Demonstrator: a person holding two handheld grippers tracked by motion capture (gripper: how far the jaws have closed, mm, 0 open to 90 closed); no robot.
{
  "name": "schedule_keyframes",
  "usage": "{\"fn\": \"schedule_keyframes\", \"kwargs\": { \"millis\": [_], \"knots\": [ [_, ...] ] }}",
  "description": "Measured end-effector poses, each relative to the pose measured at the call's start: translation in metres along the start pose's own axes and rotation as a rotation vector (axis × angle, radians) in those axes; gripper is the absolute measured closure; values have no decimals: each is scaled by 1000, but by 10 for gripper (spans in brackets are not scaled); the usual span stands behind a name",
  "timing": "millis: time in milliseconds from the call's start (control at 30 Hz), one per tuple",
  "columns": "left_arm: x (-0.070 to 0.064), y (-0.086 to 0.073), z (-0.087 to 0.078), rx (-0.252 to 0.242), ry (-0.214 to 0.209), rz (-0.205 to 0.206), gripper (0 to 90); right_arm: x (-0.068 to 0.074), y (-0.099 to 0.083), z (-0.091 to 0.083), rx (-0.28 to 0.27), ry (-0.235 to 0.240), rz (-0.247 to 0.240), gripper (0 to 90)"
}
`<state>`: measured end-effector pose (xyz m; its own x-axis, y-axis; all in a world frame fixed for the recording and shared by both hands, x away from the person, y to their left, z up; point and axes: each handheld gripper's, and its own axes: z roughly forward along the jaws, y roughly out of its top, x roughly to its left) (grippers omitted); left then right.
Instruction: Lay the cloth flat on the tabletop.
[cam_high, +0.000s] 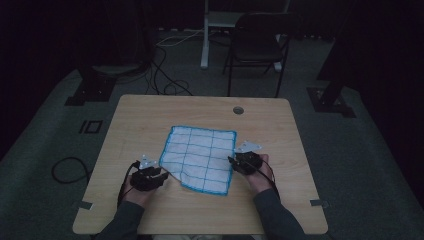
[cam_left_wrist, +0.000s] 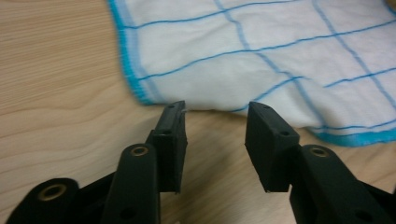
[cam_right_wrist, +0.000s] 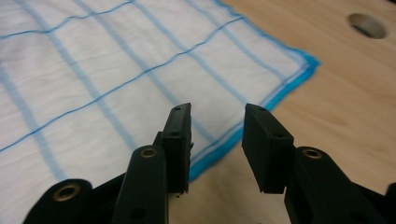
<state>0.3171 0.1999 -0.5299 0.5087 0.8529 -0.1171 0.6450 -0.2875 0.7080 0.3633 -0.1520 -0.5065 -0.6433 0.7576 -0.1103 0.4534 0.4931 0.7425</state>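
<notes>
A white cloth with a blue grid and blue hem is lying spread flat on the wooden table, roughly at the centre and slightly toward the near edge. Its near left corner is lying folded or tucked, giving that edge a slanted outline.

The left gripper is sitting at the near left edge of the cloth, held by the person's left hand. In the left gripper view, the left gripper is standing with its jaws parted by a clear gap, holding nothing. The tips are resting just short of the cloth hem, with bare table showing between them.

The right gripper is sitting at the right edge of the cloth, held by the person's right hand. In the right gripper view, the right gripper is also standing with jaws spread apart and gripping nothing. Its left jaw is lying over the cloth, its right jaw over bare table, so the blue hem is running between them.

A round cable hole is sitting in the far part of the table. A dark folding chair is standing on the floor beyond the far edge.
</notes>
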Motion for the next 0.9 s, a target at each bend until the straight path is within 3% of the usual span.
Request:
{"fn": "schedule_keyframes", "kwargs": {
  "millis": [67, 167, 233, 367, 400, 467, 533, 600, 800, 833, 867, 900],
  "knots": [
    [-4, 1, 4, 1, -12, -3, 550, 10, -6, -1, 3, 21, -9, 611],
    [-10, 2, 10, 2, -18, -5, 543, 14, -9, -2, 1, 28, -9, 612],
    [-12, 2, 14, 9, -10, -10, 522, 25, -20, 0, 11, 58, -14, 608],
    [-15, 4, 19, -4, 14, -8, 566, 32, -27, 1, 17, 75, -17, 607],
    [-15, 4, 20, -4, 20, -8, 656, 37, -30, 2, 18, 85, -30, 605],
    [-16, 6, 21, -4, 20, -12, 707, 39, -32, 2, 19, 92, -37, 605],
    [-17, 7, 22, -8, 25, -6, 881, 45, -33, 3, 23, 100, -59, 606],
    [-17, 9, 19, -17, 16, 7, 900, 47, -34, 4, 26, 104, -70, 609],
    [-20, 21, 13, -39, 14, 42, 900, 47, -34, 4, 26, 112, -63, 613],
    [-20, 21, 12, -38, 18, 47, 885, 47, -35, 4, 25, 113, -61, 613],
    [-20, 21, 13, -40, 23, 44, 794, 47, -35, 4, 25, 113, -61, 613],
    [-19, 20, 14, -40, 22, 37, 794, 47, -35, 4, 23, 115, -57, 613]
  ]
}}
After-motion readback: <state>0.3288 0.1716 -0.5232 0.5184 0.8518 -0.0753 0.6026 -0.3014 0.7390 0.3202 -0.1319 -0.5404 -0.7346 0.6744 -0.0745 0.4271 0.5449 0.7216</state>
